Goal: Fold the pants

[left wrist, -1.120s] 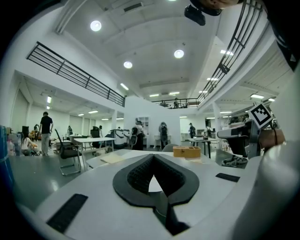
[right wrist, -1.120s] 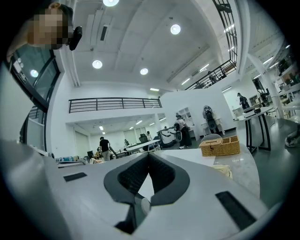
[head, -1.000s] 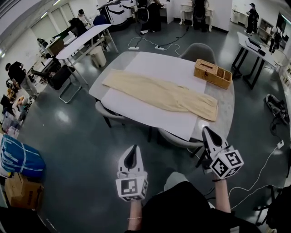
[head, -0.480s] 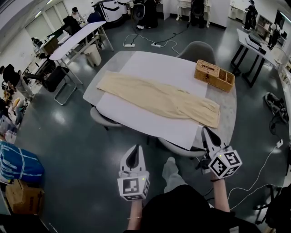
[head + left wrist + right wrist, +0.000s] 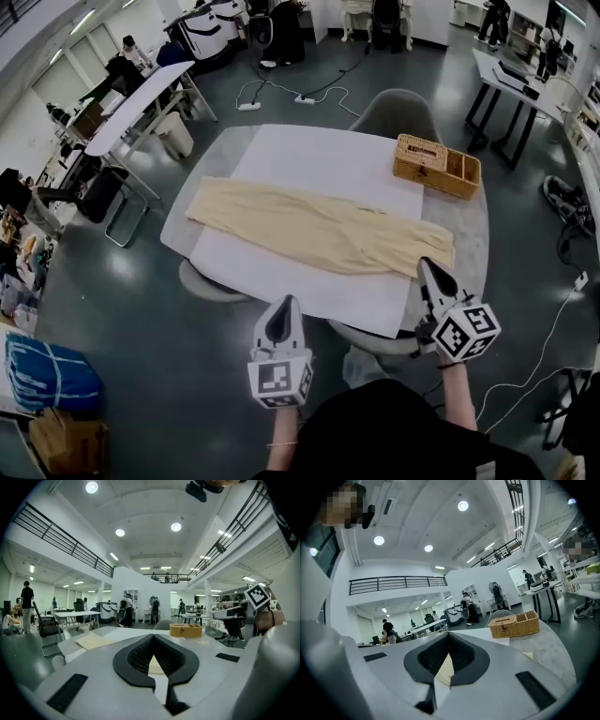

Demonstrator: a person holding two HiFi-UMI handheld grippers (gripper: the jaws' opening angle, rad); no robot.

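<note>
Cream pants (image 5: 319, 231) lie flat and stretched lengthwise across the white sheet (image 5: 281, 281) on the round grey table (image 5: 473, 220); the left gripper view catches one end of the pants (image 5: 96, 641). My left gripper (image 5: 281, 314) hovers off the table's near edge, jaws closed, nothing between them. My right gripper (image 5: 429, 272) is shut and empty too, its tip at the table's near right edge beside the pants' right end. Both point towards the table.
A wicker box (image 5: 436, 166) stands at the table's far right, also in the right gripper view as a wicker box (image 5: 514, 625). Grey chairs (image 5: 396, 111) ring the table. Other tables (image 5: 141, 98), people, cables and a blue bag (image 5: 52, 370) surround it on the floor.
Both grippers have come closer to the table; the right tip now reaches its near edge. The table and pants sit lower and nearer in the head view.
</note>
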